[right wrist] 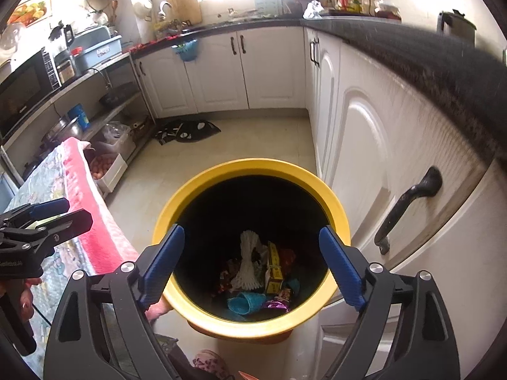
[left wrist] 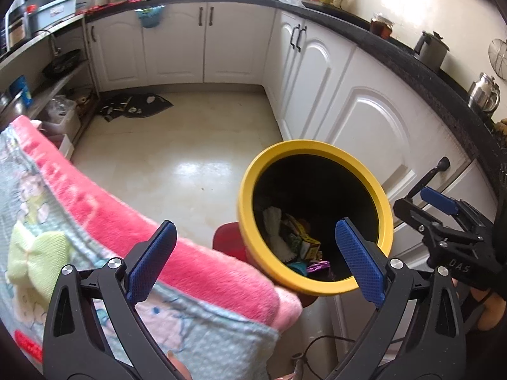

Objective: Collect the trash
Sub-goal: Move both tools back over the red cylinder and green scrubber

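Trash (right wrist: 253,272), seemingly wrappers and netting, lies inside the yellow bin (right wrist: 336,212).

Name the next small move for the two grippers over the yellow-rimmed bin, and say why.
Probably lift both away to seek more trash: the left gripper and right gripper stand open and empty, and wrappers already lie inside the yellow-rimmed bin.

Bin floor: the yellow bin (right wrist: 253,323) is dark inside; the litter heap (right wrist: 259,272) covers its bottom, single wrappers unreadable.
Bin base: in the left wrist view, hidden behind the pink towel (left wrist: 177,250) at lower centre.
Right gripper (left wrist: 443,218): cut off at the right edge.
Counter items (right wrist: 348,0): upper right, too small to identify.
Window area: overexposed, top centre.
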Available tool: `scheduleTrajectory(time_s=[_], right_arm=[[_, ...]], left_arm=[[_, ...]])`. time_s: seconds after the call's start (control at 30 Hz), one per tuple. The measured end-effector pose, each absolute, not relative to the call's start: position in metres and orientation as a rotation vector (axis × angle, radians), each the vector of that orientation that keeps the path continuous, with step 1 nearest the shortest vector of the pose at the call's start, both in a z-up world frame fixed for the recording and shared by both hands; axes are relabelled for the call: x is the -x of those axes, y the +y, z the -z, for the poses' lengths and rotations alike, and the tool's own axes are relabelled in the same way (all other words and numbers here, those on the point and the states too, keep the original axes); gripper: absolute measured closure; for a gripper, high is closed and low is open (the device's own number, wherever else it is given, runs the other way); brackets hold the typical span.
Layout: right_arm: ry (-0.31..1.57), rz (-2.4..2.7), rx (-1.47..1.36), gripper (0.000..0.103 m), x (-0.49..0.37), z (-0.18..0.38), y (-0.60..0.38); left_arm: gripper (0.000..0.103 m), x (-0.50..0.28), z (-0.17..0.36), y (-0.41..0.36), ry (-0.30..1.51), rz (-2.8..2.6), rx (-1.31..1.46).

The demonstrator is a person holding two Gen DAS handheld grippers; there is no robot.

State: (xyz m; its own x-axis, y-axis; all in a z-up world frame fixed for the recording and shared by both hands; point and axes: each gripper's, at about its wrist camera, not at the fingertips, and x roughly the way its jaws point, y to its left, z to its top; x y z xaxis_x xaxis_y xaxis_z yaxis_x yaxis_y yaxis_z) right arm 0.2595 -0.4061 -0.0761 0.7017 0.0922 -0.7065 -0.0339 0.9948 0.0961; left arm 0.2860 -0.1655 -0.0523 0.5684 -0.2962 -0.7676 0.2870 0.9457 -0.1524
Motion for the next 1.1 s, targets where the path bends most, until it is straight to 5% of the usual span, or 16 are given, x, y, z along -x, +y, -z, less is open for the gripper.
scheduleTrajectory(time_s=[1.1], right_arm=[[0.613,-0.486,0.126,0.013,-0.237,0.002,-0.204]], left_arm=[[0.011,-0.174,-0.002,0.029,0.714,-0.067,0.195]])
